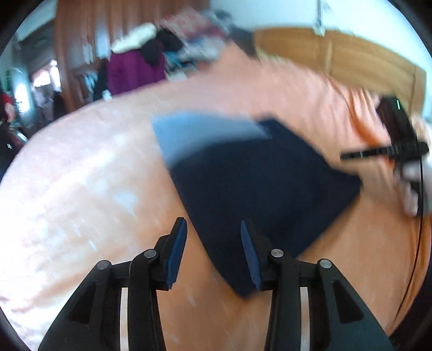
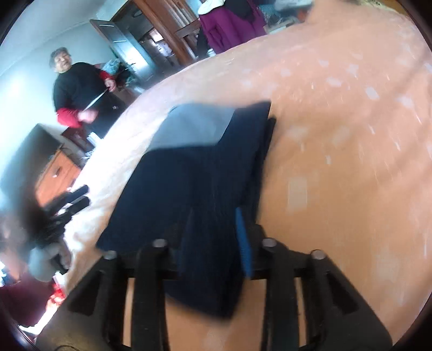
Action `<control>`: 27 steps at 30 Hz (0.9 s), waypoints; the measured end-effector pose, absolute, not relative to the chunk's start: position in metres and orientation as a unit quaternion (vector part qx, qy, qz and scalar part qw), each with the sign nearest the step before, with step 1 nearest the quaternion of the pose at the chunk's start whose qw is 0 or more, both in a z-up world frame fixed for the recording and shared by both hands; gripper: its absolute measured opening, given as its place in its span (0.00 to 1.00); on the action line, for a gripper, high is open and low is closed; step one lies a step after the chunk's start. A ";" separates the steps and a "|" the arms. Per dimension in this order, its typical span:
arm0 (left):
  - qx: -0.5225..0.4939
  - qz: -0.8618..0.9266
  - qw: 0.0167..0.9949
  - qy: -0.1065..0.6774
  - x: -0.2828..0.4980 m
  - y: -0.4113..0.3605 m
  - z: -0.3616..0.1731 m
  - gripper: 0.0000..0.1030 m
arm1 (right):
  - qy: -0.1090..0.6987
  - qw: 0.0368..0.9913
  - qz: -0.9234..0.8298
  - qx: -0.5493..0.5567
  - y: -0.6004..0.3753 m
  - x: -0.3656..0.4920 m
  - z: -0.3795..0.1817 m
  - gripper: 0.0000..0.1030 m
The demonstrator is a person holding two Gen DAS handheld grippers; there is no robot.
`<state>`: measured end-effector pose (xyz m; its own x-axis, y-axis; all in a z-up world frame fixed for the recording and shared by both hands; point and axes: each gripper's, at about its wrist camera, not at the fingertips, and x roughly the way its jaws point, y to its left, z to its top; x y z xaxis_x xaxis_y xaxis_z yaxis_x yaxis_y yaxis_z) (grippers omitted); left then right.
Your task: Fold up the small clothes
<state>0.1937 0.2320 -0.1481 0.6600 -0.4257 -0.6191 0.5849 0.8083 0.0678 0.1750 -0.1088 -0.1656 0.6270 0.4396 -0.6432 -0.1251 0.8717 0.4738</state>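
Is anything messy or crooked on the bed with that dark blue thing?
Nothing is spilled or torn. The folded dark blue garment lies slantwise on the orange bedspread, and a lighter blue layer shows at its far end, so the fold looks uneven. Both views are blurred, so small wrinkles can't be judged.

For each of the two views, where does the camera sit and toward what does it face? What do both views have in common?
Left wrist: on the left hand-held gripper, facing forward over its open fingers at the dark garment on the orange bedspread; the right hand-held gripper shows at the right edge.
Right wrist: on the right hand-held gripper, facing along the garment, which lies between its open fingers; a bystander stands beyond the bedspread.
Shared: garment, bedspread, purple coat.
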 end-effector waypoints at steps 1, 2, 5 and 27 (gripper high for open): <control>0.140 -0.281 0.902 0.297 0.205 0.222 -0.148 0.43 | 0.403 0.880 0.157 0.198 -0.108 0.194 -0.172 0.37; 0.154 -0.282 0.901 0.292 0.221 0.207 -0.150 0.43 | 0.404 0.880 0.151 0.197 -0.104 0.209 -0.174 0.37; 0.206 -0.263 0.895 0.296 0.261 0.175 -0.168 0.44 | 0.403 0.884 0.149 0.186 -0.098 0.250 -0.180 0.37; 0.234 -0.204 0.901 0.302 0.364 0.138 -0.187 0.53 | 0.424 0.862 0.209 0.184 -0.114 0.345 -0.213 0.18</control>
